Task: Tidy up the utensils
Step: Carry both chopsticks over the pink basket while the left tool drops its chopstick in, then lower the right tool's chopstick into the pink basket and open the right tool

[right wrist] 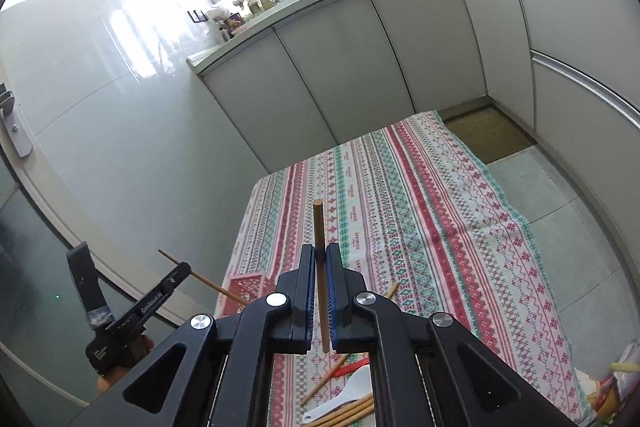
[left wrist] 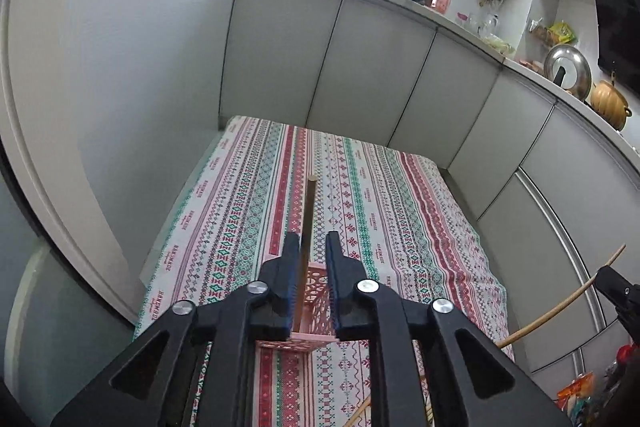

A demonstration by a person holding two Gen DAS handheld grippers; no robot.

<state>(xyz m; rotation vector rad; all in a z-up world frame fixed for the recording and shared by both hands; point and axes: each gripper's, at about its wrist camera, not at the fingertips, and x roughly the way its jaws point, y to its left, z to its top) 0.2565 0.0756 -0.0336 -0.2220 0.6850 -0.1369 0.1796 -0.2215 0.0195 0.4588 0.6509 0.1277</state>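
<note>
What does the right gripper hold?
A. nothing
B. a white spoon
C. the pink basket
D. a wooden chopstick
D: in the right wrist view the right gripper is closed on a wooden chopstick that stands up between its fingers, while the white spoon lies on the table.

A striped patterned cloth [right wrist: 420,211] covers the tabletop [left wrist: 158,247]. On it sit a pink basket [right wrist: 244,289], loose wooden chopsticks [right wrist: 340,415] and a white spoon [right wrist: 352,389].

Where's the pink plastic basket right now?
The pink plastic basket sits on the patterned tablecloth near its left edge, left of the right gripper and directly under the left gripper.
</note>
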